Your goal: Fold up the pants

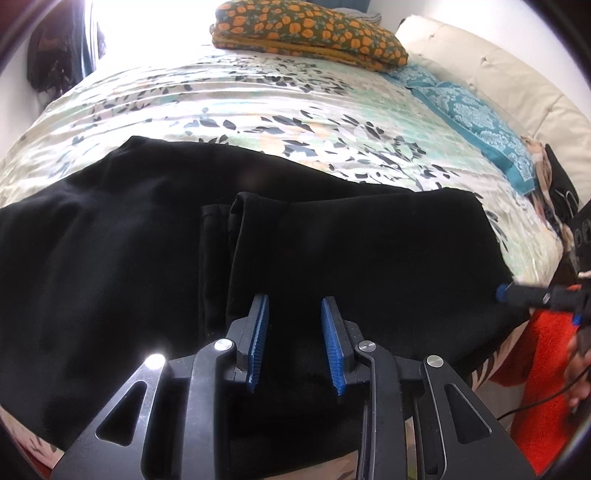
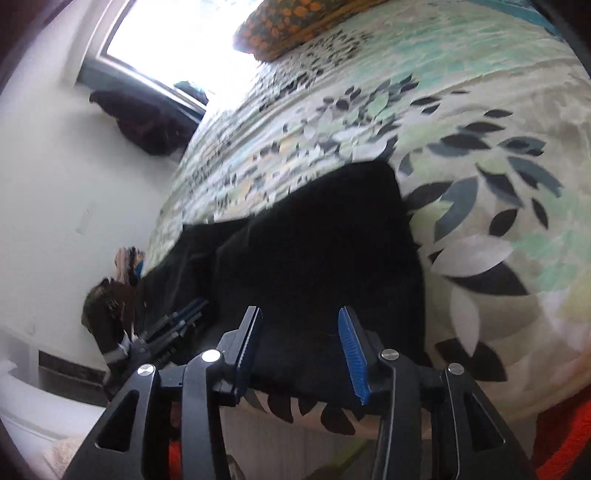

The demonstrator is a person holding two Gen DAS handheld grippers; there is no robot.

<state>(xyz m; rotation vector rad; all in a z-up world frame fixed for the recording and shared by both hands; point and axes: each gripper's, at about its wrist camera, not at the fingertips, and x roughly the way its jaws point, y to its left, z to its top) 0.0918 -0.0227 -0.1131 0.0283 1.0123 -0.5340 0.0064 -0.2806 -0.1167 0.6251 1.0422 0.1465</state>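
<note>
Black pants lie spread on the bed, partly folded, with a hemmed leg end lying on top near the middle. My left gripper is open above the near part of the pants, with nothing between its blue pads. The pants also show in the right wrist view, ending at a corner on the bedspread. My right gripper is open over the near edge of the pants and holds nothing. Its blue-tipped fingers show at the right edge of the left wrist view, at the pants' right edge.
The bed has a leaf-print bedspread. An orange floral folded cloth and a teal pillow lie at the far side by a cream headboard. An orange-red cloth hangs at the right. A window is beyond.
</note>
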